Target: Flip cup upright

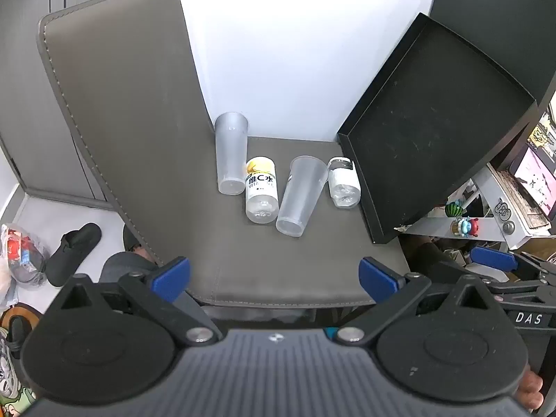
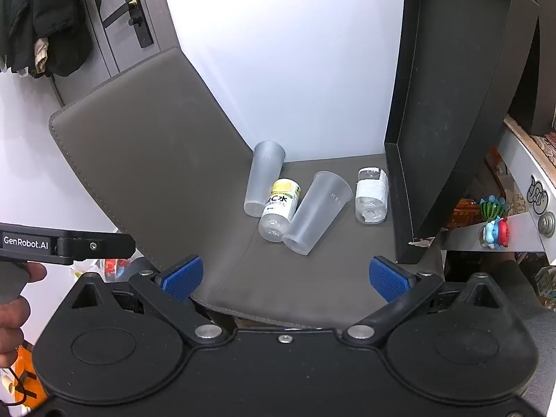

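On the grey chair seat (image 1: 295, 278), beside the black tray (image 1: 434, 132), two clear plastic cups (image 2: 316, 208) lie on their sides among two bottles (image 2: 279, 208). They look light, thin and probably slippery; grip mid-wall gently. Both grippers, left (image 1: 274, 278) and right (image 2: 285, 278), hold fingers spread wide, empty.

We see two frosted, translucent plastic cups (image 1: 301, 195) (image 1: 230, 153) on a matt grey leather-like chair seat (image 1: 278, 271) with stitched edges. The bottles (image 1: 261, 189) (image 1: 343, 182) look clear, glossy plastic with paper labels. The black tray (image 1: 434, 128) is matt and dusty.
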A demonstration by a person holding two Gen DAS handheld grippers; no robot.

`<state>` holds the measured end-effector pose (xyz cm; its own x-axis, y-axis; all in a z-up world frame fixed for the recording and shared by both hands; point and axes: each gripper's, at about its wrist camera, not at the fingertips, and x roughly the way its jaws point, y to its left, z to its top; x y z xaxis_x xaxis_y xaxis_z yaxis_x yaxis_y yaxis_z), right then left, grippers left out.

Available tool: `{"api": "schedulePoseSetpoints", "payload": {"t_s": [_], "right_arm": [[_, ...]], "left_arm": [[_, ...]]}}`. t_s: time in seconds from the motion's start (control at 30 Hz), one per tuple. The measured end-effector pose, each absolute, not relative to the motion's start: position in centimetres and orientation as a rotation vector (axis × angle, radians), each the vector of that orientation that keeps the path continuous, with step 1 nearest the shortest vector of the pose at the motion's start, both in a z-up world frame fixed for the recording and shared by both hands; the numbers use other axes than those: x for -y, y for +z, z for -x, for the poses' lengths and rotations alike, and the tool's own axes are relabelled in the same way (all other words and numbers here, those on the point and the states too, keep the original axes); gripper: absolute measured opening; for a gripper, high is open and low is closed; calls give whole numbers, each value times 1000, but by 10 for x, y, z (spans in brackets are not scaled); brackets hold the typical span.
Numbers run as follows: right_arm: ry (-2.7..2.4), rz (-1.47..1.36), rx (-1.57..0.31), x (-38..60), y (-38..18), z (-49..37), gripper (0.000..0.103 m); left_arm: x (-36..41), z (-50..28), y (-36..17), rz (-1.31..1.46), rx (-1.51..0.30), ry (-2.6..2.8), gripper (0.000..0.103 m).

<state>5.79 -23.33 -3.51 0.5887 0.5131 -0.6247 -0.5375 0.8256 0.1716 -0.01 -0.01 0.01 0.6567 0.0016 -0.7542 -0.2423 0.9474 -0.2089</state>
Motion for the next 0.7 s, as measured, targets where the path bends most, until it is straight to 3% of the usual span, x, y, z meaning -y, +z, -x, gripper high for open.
{"api": "schedulePoseSetpoints", "payload": {"t_s": [0.7], "right_arm": [[606, 32, -723, 231, -35, -56, 103]], "left_arm": [[7, 2, 3, 283, -809, 121, 102]]}}
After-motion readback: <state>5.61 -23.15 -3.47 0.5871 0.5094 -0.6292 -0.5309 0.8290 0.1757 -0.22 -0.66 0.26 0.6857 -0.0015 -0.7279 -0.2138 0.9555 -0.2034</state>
